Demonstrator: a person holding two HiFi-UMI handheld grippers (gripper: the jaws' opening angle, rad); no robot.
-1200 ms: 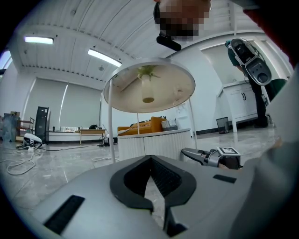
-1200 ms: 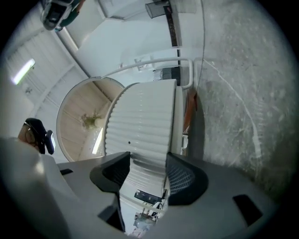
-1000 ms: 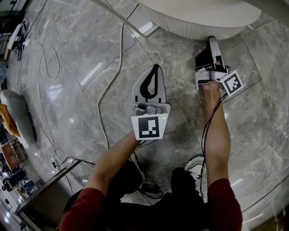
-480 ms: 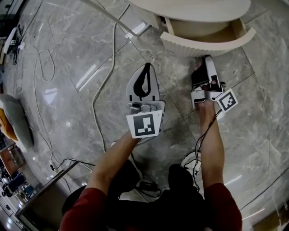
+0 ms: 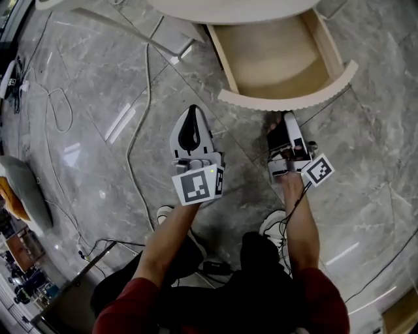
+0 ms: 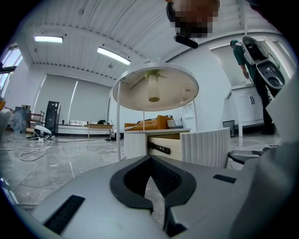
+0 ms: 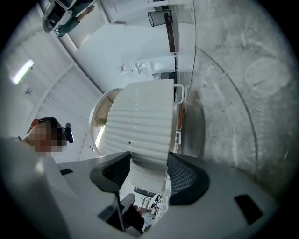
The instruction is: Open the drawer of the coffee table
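Ribbed, curved-front drawer stands pulled out from the coffee table.

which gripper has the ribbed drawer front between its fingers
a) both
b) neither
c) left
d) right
d: in the right gripper view the ribbed drawer front fills the gap between the fingers of the right gripper, while the left gripper has its fingers together on nothing, with the drawer off ahead of it.
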